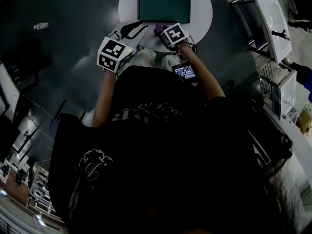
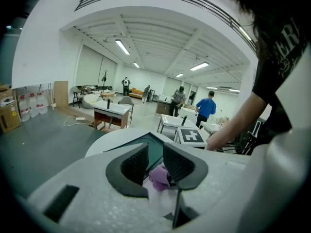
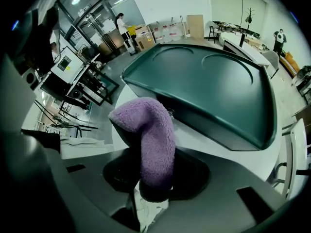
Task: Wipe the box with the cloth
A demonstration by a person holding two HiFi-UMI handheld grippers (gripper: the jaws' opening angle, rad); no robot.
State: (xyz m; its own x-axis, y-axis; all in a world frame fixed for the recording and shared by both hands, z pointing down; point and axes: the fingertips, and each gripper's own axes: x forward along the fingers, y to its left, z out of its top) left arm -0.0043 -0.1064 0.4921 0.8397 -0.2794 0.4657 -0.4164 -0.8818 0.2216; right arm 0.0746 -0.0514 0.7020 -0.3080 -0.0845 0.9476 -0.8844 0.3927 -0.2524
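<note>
The round white worktop stands on a dark floor in an open hall. Both grippers sit at its near rim, about equally close to the box.

- Left gripper: jaws released, gripping nothing.
- Right gripper: jaws clenched on the purple cloth, whose free end stands above the tips.

The dark green box lies just ahead of the cloth, not touching it. Its long axis runs across the person, and its top face has 2 round recesses.

Judgement: move the cloth forward onto the top face. The box's far edge lies near the worktop's rim, so room beyond it is limited.
</note>
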